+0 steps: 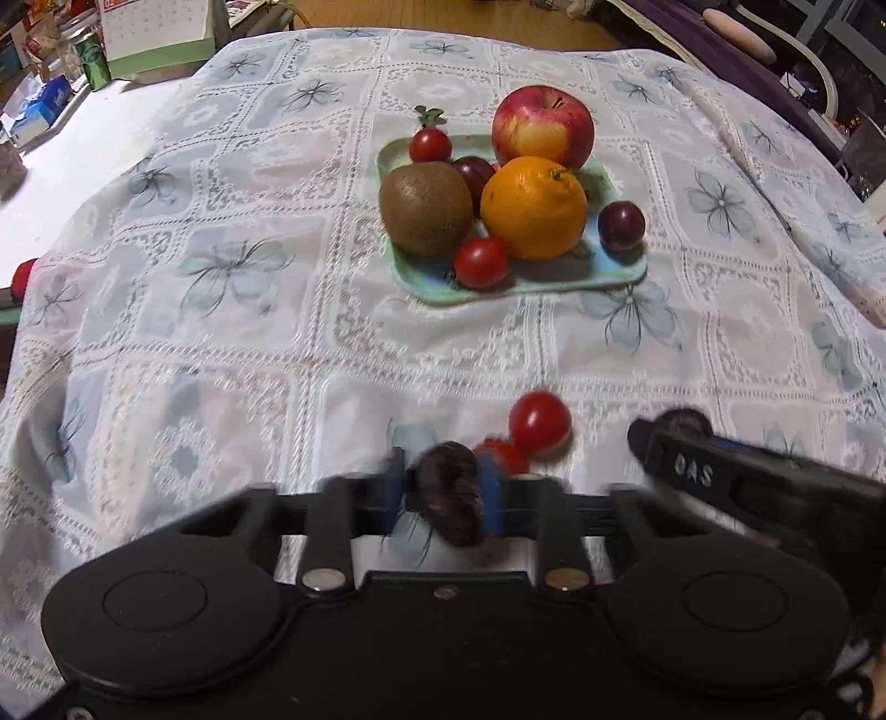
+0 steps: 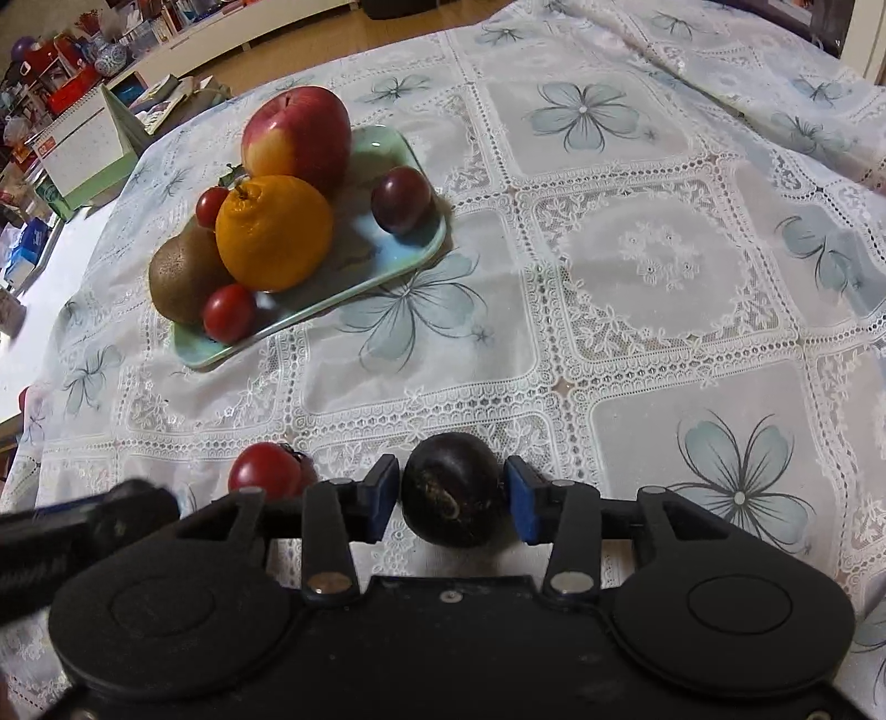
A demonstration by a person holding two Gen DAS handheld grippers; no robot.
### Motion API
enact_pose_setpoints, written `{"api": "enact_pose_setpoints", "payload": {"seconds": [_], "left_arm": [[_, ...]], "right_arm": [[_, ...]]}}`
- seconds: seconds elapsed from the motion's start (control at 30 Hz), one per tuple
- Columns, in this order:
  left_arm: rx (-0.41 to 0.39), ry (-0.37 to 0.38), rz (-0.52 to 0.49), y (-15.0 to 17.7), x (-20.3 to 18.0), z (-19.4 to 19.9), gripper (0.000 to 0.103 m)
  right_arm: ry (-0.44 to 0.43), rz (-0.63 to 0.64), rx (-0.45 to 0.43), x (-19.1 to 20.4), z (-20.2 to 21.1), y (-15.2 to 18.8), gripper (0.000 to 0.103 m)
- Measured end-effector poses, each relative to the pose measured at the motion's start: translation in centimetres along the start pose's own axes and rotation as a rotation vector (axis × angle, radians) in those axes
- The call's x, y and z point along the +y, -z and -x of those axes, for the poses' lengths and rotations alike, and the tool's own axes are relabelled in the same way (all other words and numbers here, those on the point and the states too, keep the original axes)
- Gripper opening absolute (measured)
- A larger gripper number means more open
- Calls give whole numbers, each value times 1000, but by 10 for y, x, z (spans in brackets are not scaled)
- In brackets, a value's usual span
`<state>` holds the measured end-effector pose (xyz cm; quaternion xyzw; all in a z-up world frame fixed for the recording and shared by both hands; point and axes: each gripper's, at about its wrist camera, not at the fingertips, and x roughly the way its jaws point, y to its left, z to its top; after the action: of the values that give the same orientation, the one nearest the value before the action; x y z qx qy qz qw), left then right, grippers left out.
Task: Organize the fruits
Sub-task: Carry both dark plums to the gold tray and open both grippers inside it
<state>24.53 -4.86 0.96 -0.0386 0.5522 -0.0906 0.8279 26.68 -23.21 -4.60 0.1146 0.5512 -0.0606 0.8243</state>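
Note:
A pale green tray on the lace cloth holds an apple, an orange, a kiwi, cherry tomatoes and dark plums. My left gripper is shut on a dark plum, blurred, low over the cloth. A loose tomato lies just ahead of it. My right gripper has its blue pads touching another dark plum. The right gripper's finger also shows in the left wrist view.
A desk calendar, a green can and boxes stand at the far left of the table. The patterned cloth spreads wide to the right of the tray.

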Motion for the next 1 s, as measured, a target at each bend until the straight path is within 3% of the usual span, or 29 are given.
{"api": "enact_pose_setpoints", "payload": {"seconds": [0.03,0.23,0.37,0.43,0.5,0.73,1.0], "left_arm": [[7,11,2,4,2,3,12],[6,29,-24,21,3,13,12],[-7,18,-26,23,4,14,23],[-22,13,-41,26,2,15,36],[-40,9,-58,29,-1,15,40],[-33,52,-101,39,-6,3,43],[-27,12,-74,36,-5,-21,47]], "right_arm": [[3,7,-5,1,0,2,46],[73,137,-72,18,5,17,40],[58,141,-69,19,8,19,40],[46,120,-62,16,10,17,40],[36,104,-67,13,12,16,40],[9,68,-65,3,12,17,40],[18,80,-75,5,13,19,40]]}}
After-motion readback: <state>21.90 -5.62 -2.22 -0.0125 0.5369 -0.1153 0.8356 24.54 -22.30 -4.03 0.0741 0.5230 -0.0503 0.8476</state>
